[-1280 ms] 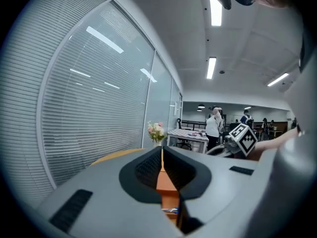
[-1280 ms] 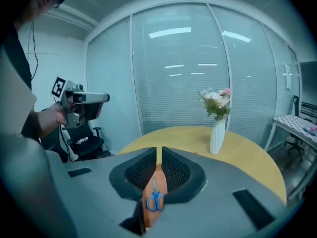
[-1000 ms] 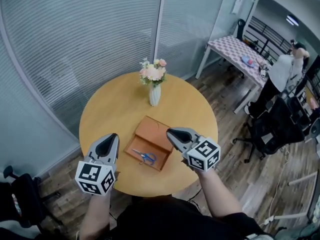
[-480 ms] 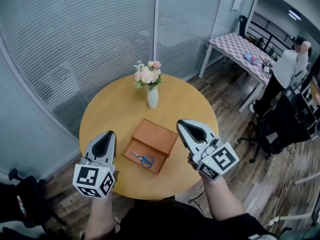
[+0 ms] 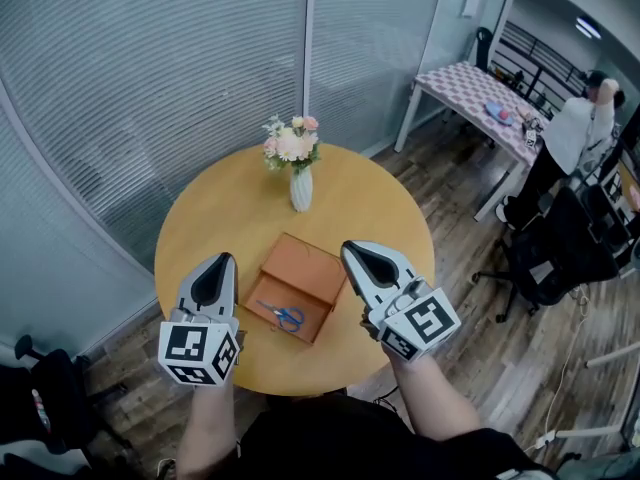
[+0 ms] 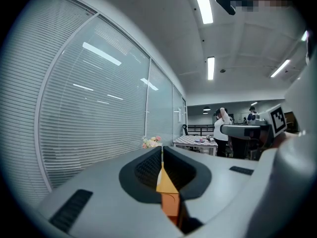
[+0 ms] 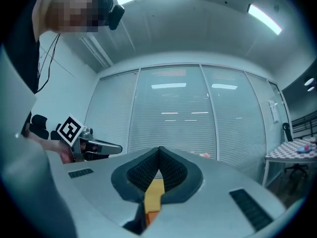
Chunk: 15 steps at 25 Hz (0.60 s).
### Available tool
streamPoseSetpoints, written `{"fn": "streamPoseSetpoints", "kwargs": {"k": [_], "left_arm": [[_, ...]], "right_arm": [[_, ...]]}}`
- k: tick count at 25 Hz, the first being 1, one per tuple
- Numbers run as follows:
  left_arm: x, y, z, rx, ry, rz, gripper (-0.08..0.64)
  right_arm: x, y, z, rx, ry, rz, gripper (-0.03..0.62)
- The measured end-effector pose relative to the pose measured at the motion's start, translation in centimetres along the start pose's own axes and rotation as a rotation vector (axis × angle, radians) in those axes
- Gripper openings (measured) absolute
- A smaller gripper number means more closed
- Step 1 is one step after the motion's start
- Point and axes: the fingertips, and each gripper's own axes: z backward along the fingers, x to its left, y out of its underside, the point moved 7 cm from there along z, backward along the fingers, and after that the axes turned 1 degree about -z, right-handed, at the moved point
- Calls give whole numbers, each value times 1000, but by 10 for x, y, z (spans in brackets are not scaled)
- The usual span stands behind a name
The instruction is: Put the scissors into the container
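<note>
Blue-handled scissors (image 5: 284, 316) lie inside the near half of an orange-brown open container (image 5: 309, 269) on a round wooden table (image 5: 220, 213). In the head view my left gripper (image 5: 222, 263) hovers just left of the container, jaws shut with nothing between them. My right gripper (image 5: 351, 252) hovers just right of it, also shut and empty. The left gripper view shows my left gripper (image 6: 162, 150) with jaws pressed together, a sliver of the table and container showing between them. My right gripper (image 7: 159, 150) looks the same in the right gripper view. Neither gripper touches the scissors.
A white vase of flowers (image 5: 299, 173) stands on the table beyond the container. Glass walls with blinds run behind the table. At the back right a person (image 5: 570, 138) stands by a patterned table (image 5: 480, 98), with dark office chairs (image 5: 545, 258) nearby.
The right gripper swung out to the right and has drifted back left toward the container. The left gripper barely shifted. The scissors stay in the container.
</note>
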Motion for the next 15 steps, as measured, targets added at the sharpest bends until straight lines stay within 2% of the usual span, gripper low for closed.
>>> {"fn": "streamPoseSetpoints", "kwargs": {"k": [15], "left_arm": [[-4, 6, 4, 12, 9, -3, 21]], "right_arm": [[-1, -3, 5, 2, 9, 17, 34]]}}
